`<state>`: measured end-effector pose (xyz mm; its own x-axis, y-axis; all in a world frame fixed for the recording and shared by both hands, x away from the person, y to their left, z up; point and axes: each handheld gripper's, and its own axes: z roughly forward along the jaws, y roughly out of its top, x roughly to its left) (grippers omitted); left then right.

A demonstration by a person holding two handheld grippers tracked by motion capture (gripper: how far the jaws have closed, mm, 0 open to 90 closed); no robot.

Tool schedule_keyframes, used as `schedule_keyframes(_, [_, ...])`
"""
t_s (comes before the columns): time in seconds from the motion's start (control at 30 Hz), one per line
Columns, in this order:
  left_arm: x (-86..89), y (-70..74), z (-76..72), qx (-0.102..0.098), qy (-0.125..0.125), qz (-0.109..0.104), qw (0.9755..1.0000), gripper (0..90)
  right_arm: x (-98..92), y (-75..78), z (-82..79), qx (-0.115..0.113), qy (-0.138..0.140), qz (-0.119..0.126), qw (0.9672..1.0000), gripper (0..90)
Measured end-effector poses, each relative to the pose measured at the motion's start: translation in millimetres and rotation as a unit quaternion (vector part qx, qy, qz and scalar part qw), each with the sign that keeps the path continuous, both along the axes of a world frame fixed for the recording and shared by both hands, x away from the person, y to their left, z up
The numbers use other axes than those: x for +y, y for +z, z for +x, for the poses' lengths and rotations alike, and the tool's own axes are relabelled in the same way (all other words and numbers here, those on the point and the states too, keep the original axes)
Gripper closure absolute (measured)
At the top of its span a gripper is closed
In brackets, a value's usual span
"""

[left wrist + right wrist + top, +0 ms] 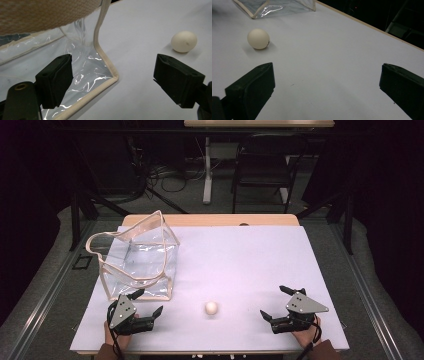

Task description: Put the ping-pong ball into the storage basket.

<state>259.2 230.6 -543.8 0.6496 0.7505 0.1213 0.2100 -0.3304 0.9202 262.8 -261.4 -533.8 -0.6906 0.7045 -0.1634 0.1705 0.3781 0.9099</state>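
Black left gripper (148, 303) jaws wide, empty, beside clear bag (142, 262), right gripper (276, 303) wide, empty, egg (211, 308) between.

Dark folding chair (263, 164) beyond table; white table leg (207, 170) beside it; cables (167, 176) on floor.

A table (260, 250) with a pale lilac-white top and a light wooden edge fills the centre of the frame. Around it lies grey floor (60, 270), dim toward the edges. At the top centre stands a white table leg (207, 170) under another light tabletop (259, 123); beside it, upper right, a dark folding chair (265, 165). Black cables (165, 177) coil at the upper left.
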Motion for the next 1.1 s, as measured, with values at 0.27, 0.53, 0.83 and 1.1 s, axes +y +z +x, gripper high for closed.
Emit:
schedule_keyframes(0.27, [0.5,0.4,-0.5,-0.002,-0.003,-0.001,1.0,15.9,1.5,0.0,0.6,0.007,0.001,-0.005,1.0,0.0])
schedule_keyframes(0.53, [0.4,1.0,-1.4,-0.005,-0.004,0.001,1.0,15.9,3.4,1.5,2.6,0.018,0.0,-0.012,0.9998,0.0])
schedule_keyframes(0.83, [0.5,0.8,-1.4,-0.006,-0.002,0.001,1.0,15.9,8.3,5.7,5.8,0.032,0.008,-0.014,0.9994,0.0])
schedule_keyframes(1.1, [0.3,0.7,-1.4,-0.007,-0.002,0.001,1.0,15.9,16.4,12.6,9.5,0.036,0.014,-0.024,0.999,0.0])
